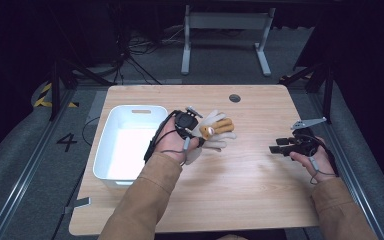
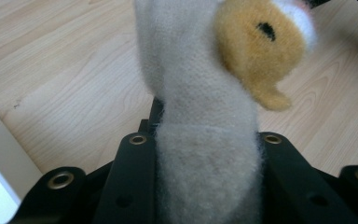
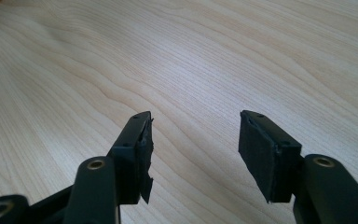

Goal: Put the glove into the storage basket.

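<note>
On the wooden bench [image 1: 240, 170], the left gripper [image 1: 196, 131] has its fingers [image 2: 130, 186] closed on a plush toy [image 1: 214, 132], cream-grey with an orange-yellow part (what animal it is, I cannot tell). In the left gripper view a pale fuzzy limb of the toy runs up between the two black fingers, pinched on both sides, and the orange part with a dark spot sits above to the right. The toy lies near the middle of the bench, just to the right of a white bin [image 1: 130, 145], which stands at the bench's left side. The right gripper [image 1: 275, 148] is well apart from the toy, low over bare wood near the right edge; its fingers [image 3: 137, 144] stand open with nothing between them.
</note>
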Available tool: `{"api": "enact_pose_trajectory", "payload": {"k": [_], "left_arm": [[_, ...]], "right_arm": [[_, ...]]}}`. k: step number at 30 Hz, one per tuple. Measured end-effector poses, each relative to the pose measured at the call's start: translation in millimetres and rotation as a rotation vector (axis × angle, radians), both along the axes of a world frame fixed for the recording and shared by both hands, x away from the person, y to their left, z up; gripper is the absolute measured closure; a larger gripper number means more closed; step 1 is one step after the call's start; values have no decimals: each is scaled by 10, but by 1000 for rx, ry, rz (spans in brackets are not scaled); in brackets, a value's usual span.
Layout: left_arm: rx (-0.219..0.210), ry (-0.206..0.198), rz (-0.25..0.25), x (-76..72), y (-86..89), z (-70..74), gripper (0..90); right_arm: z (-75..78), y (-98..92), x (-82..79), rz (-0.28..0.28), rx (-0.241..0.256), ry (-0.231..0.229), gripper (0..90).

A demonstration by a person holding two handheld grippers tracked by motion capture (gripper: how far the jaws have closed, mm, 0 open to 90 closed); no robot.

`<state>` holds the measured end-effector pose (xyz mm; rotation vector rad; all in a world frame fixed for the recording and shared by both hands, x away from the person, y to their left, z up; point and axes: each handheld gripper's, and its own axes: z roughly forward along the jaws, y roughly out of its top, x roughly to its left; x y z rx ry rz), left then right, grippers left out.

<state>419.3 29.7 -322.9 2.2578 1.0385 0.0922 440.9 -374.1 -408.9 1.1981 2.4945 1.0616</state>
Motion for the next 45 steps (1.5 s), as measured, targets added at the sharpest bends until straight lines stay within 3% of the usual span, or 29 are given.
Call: {"api": "enact_pose_trajectory", "payload": {"k": [6,16,19,25,29,33,45], "left_arm": [[5,-13,24,36,74,43,710],[27,-16,119,46,285,160,709],[19,-16,167,13,396,219,709],[20,-21,212,-21,521,270,709],[15,-16,249,-36,621,288,710],[-18,6,313,-32,720,315,709],[-4,26,412,4,874,342,710]], "right_arm": [[-12,1,-16,0,-9,-4,452],[-30,123,72,37,-25,-3,459],[-24,172,110,44,-28,-10,459],[-21,241,157,60,-32,-12,459],[-32,270,167,66,-31,-4,459],[-45,272,178,68,-32,0,459],[-33,241,146,60,-33,4,459]]}}
